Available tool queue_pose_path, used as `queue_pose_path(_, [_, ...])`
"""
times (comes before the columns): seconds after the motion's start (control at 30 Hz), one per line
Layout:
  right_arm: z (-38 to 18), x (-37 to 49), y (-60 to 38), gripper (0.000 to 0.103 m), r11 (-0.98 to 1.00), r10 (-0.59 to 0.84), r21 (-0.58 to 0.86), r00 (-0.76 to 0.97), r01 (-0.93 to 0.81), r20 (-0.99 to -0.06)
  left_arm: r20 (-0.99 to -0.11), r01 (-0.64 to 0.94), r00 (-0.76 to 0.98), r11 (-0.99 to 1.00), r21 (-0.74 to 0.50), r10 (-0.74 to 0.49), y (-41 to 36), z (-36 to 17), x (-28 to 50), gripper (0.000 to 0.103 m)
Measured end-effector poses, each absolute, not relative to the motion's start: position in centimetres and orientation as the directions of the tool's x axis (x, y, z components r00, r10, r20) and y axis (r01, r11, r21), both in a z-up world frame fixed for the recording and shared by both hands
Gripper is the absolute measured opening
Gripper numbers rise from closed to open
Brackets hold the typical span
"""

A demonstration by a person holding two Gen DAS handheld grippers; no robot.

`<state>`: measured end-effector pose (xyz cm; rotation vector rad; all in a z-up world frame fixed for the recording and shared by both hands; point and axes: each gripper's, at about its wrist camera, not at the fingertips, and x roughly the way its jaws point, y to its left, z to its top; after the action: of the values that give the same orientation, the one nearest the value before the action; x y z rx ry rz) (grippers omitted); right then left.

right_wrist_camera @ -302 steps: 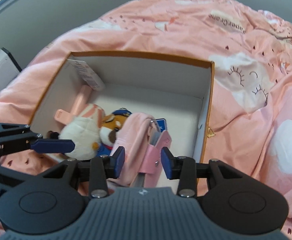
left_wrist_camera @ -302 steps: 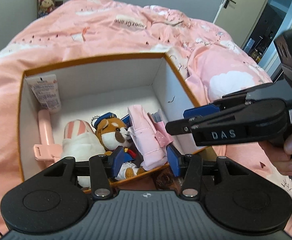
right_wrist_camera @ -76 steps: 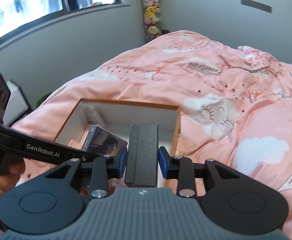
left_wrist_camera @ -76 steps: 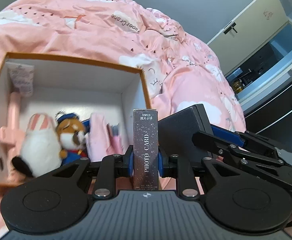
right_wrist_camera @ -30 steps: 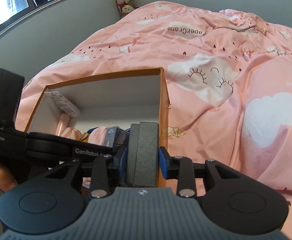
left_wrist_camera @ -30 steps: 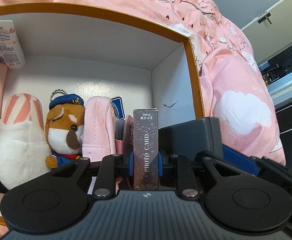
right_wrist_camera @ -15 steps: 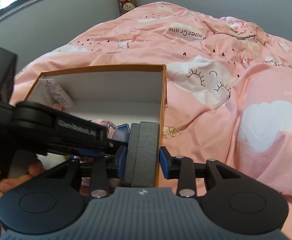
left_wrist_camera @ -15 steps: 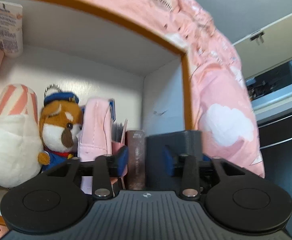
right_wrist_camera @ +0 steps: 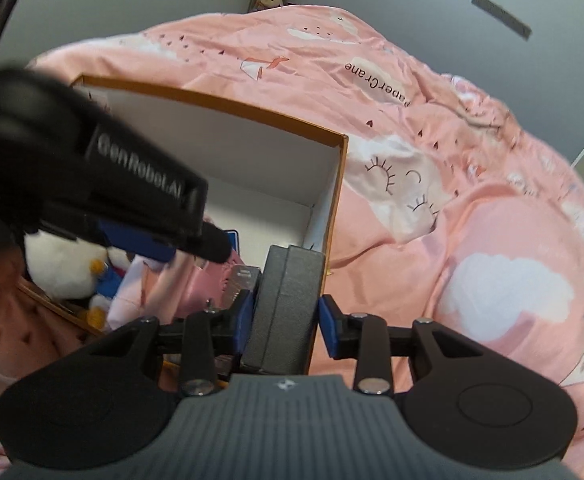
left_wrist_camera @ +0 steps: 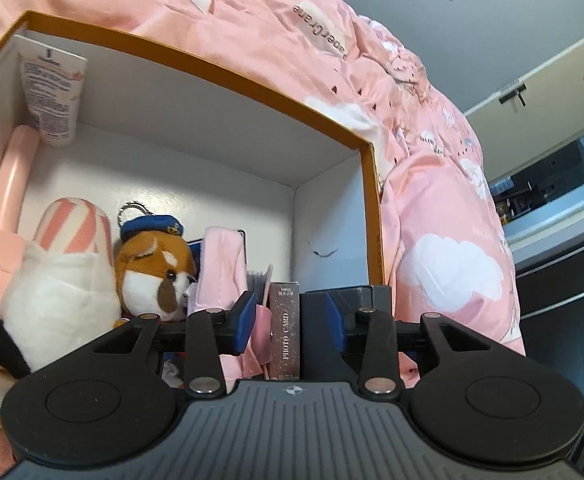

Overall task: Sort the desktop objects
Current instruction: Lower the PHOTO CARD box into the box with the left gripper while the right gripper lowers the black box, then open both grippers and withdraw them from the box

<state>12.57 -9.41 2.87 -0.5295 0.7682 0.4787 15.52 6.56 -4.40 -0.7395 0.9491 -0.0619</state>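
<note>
1. My left tool stands open, jaws just narrowing again, pads clear of the photo card box upright between them in the orange box on the bed.
2. My right tool clamps the dark grey case at that box's right wall.

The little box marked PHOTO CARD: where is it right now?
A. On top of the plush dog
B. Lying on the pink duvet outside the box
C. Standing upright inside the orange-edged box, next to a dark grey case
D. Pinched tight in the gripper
C: the PHOTO CARD box stands upright inside the orange-edged box, against the dark grey case, with the left gripper pads clear of it.
</note>
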Motion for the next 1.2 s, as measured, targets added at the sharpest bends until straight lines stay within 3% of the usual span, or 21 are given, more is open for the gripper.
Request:
queue_pose_path(0.3, [2.3,11.5,-7.5,0.038,0.704,0.152,-0.389,0.661,-0.594,-0.735,-0.696,-0.257,0.633,0.756,-0.602,-0.339,7.4,-3.9,14.6,0.043])
queue_pose_path(0.53, [1.6,12.6,-7.0,0.038,0.683,0.136,-0.395,0.638,-0.614,-0.758,-0.679,-0.253,0.654,0.750,-0.611,-0.332,8.2,-3.5,14.1,0.043])
queue_pose_path(0.77, [1.1,13.9,-7.5,0.037,0.705,0.139,-0.322,0.568,-0.632,-0.811,-0.691,-0.281,0.645,0.740,-0.611,-0.325,9.2,-4.3,14.0,0.043])
queue_pose_path(0.93, [0.1,16.1,-8.1,0.036,0.778,0.189,-0.163,0.474,-0.607,-0.860,-0.701,-0.277,0.628,0.744,-0.608,-0.339,9.3,-4.8,14.1,0.043])
queue_pose_path(1.0, [0.5,17.2,-8.9,0.034,0.808,0.226,-0.077,0.429,-0.584,-0.874,-0.702,-0.276,0.623,0.743,-0.610,-0.344,9.3,-5.1,14.2,0.043])
queue_pose_path(1.03, [0.7,17.7,-9.3,0.026,0.819,0.248,-0.033,0.405,-0.573,-0.880,-0.703,-0.275,0.621,0.743,-0.610,-0.347,9.2,-5.2,14.3,0.043])
queue_pose_path(1.2, [1.0,17.1,-9.4,0.023,0.814,0.251,-0.034,0.404,-0.580,-0.879,-0.707,-0.268,0.614,0.749,-0.606,-0.352,8.7,-5.6,14.3,0.043])
